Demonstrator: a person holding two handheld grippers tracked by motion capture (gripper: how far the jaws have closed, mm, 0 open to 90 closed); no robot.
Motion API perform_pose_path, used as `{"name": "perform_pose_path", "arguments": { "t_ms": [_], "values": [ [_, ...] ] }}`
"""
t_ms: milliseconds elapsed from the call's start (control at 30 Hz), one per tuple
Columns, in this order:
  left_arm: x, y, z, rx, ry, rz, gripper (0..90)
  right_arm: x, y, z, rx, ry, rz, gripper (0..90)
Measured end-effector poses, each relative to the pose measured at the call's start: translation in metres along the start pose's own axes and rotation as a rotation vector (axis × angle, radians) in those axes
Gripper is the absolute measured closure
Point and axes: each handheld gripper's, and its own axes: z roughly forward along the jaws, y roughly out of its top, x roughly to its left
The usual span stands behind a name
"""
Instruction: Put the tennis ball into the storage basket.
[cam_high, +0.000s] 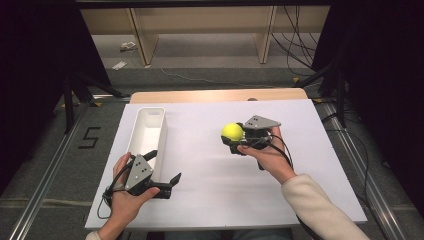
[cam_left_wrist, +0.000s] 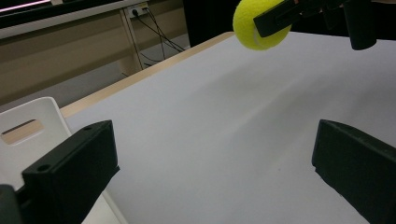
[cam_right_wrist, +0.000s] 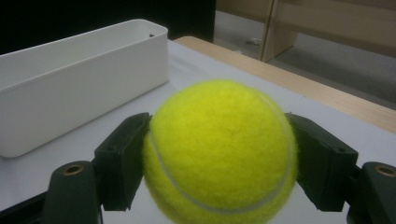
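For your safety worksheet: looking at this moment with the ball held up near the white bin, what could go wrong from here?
1. The right gripper pinches the round tennis ball by its sides only, in the air; it could slip out and roll off the table.
2. The white bin is narrow; a release slightly off could bounce the ball off its rim.

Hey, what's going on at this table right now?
A person is working at a white-covered table with a hand-held gripper in each hand. The right hand-held gripper is clamped on a yellow tennis ball, one jaw on each side of it. The left hand-held gripper is open and holds nothing, beside the near end of a long white bin on the left side of the table. The bin looks empty, and the ball is off to its right.
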Motion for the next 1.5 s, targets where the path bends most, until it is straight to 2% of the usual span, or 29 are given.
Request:
{"name": "perform_pose_path", "arguments": {
  "t_ms": [1500],
  "values": [
    [0.000,0.000,-0.001,-0.004,0.000,0.001,0.0,0.010,0.013,0.011,-0.020,0.028,-0.007,26.7]
  ]
}}
